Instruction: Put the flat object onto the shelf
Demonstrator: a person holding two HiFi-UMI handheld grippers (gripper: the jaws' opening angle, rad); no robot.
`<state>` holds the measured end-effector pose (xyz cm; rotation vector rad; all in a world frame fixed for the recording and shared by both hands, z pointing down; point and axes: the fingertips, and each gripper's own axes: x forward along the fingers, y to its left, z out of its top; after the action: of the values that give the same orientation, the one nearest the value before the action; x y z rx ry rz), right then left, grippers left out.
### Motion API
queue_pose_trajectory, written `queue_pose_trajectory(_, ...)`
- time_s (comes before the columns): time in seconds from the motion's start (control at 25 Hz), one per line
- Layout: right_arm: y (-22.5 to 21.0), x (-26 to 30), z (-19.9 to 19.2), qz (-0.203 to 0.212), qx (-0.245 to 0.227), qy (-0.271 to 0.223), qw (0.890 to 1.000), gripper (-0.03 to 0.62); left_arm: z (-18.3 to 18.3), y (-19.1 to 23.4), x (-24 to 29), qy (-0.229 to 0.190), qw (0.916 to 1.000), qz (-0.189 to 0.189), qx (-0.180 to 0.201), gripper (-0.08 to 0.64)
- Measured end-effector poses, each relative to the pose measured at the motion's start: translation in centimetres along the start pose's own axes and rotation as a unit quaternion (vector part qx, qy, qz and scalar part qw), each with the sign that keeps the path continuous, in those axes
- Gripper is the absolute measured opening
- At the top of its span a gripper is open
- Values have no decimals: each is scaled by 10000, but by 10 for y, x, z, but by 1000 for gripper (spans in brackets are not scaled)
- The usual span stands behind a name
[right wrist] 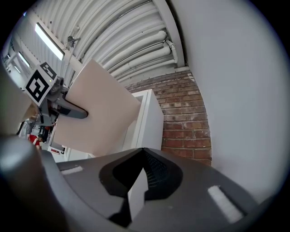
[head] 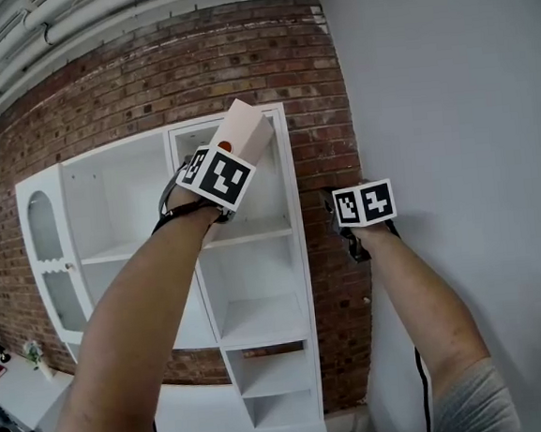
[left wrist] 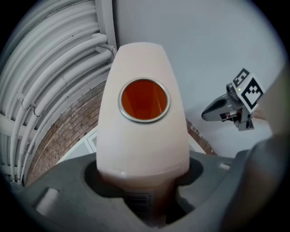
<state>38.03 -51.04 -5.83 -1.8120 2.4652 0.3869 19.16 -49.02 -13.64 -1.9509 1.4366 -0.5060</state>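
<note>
Brickwork (head: 100,94) backs a white shelf unit (head: 305,283) with open compartments, and a plain grey wall (head: 458,100) meets it at the right. White pipes (head: 93,19) run along the ceiling above.

The left gripper (left wrist: 142,186) is raised level before the unit. Its jaws stand partly apart and are clamped on the lower end of the flat object (left wrist: 142,145), a pale beige slab with rounded shoulders. A metal-ringed orange disc (left wrist: 144,100) sits on its broad face, and a barcode shows down between the jaws. In the head view the slab tilts, its top leaning right, and it overlaps the upper right compartment (head: 267,201). It is held in the air and rests on no board.

The right gripper (right wrist: 142,153) hangs well apart to the right, close to the corner where brick meets the grey wall. Its jaws are closed tip to tip with nothing between them.
</note>
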Motion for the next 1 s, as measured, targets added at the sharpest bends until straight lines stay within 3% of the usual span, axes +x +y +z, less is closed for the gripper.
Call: queue_pose_trajectory(1.0,-33,62,-23,43,21,147,9999,9,-3,2,63,100,9999,47,-85,281)
